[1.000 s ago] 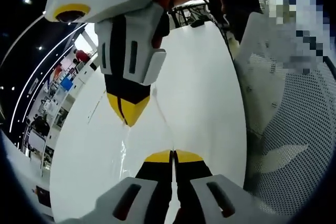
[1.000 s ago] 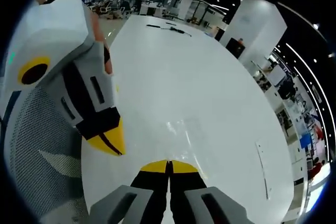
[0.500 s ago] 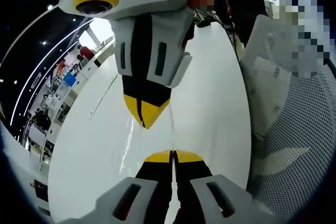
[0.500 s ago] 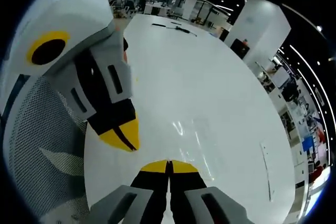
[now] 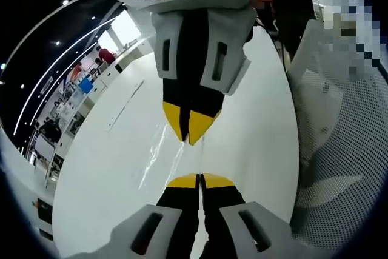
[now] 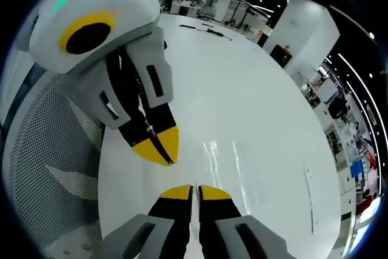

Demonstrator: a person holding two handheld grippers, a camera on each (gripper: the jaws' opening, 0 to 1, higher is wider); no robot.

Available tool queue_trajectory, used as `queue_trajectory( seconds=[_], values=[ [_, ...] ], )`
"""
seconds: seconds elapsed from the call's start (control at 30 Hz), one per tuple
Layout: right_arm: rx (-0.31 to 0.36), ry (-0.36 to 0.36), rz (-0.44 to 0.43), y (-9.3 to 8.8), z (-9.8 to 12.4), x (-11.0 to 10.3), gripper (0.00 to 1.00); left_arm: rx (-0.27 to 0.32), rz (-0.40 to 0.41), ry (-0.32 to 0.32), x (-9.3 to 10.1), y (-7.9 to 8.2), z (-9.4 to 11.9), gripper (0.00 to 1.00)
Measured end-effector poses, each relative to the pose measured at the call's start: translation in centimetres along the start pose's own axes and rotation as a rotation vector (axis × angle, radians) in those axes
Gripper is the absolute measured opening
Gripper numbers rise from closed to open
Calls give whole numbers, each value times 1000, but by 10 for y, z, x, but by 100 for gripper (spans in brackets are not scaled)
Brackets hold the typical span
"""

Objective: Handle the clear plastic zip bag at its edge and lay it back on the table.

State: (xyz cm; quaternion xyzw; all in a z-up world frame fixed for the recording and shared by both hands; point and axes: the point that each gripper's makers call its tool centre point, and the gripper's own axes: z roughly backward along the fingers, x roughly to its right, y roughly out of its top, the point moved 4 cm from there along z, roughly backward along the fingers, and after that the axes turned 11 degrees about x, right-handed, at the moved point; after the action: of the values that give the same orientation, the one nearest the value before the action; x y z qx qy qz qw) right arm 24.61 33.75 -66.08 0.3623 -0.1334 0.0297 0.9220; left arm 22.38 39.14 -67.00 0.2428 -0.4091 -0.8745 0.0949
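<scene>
The clear zip bag [image 5: 159, 157] shows as faint glints over the white table [image 5: 97, 180], stretched between my two grippers. My left gripper [image 5: 200, 180] is shut on the bag's near edge. My right gripper [image 5: 189, 133] comes down from the top, shut, its yellow tips just beyond the left one's. In the right gripper view, my right gripper [image 6: 194, 192] is shut on a thin pale edge of the bag [image 6: 223, 154]. My left gripper [image 6: 161, 148] leans in from the upper left, tips close to the right one's.
A white mesh chair [image 5: 339, 168] stands beside the table, also seen as mesh [image 6: 48, 168] at the left of the right gripper view. Black items [image 6: 203, 30] lie at the table's far end. A thin strip [image 5: 126, 105] lies on the tabletop. A person in dark clothes [image 5: 291, 4] stands beyond.
The two grippers have drawn closer together, each looming larger in the other's view. The right gripper now sits almost directly above the left one's tips. Both stay shut.
</scene>
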Motion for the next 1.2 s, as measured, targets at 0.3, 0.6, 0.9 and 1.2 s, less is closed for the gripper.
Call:
queue_trajectory(
  seconds=[0.3,0.6,0.9,1.2],
  values=[
    [-3,19,16,-1,-2,-4,3,-10,-5,8,-1,-2,-5,0],
    [-3,27,12,-2,-3,-8,3,-24,-3,19,-3,-7,-5,0],
    [-11,25,8,-5,-2,-8,5,-35,-27,23,0,-12,-8,0],
    [-24,29,3,-9,-3,-13,6,-53,-56,20,4,-23,-13,0]
  ],
)
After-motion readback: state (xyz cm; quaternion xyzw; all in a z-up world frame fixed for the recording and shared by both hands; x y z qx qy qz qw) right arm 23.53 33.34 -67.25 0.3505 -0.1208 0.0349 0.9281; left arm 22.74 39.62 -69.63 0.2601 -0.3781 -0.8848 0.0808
